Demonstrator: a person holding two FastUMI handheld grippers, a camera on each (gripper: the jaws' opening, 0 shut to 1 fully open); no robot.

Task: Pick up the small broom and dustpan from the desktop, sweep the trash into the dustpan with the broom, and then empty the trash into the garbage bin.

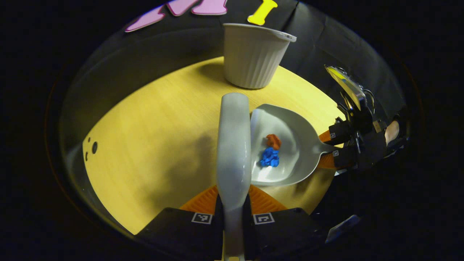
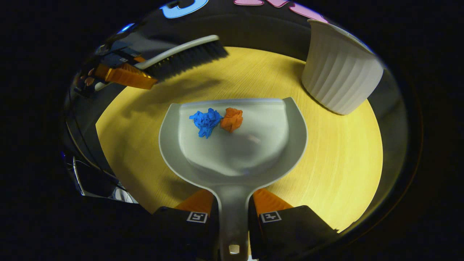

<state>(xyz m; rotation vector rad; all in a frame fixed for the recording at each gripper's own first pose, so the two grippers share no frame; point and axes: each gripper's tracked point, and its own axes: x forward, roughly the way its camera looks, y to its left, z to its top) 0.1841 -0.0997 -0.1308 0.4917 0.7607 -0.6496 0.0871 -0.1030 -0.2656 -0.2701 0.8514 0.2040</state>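
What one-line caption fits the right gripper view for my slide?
Right gripper holds grey plastic dustpan carrying crumpled blue and orange paper scraps.

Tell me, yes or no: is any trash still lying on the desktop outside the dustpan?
No. In the right gripper view the blue scrap and the orange scrap both lie inside the dustpan, and the desktop around it shows no other scraps.

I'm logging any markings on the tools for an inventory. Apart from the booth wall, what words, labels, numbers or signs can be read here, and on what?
None readable: there are no words, brands or numbers.
Square black-and-white coded markers, patterns rather than text, sit on the left gripper and right gripper.
The grey plastic dustpan, grey-handled small broom, white ribbed garbage bin, and the blue and orange paper scraps bear no print.
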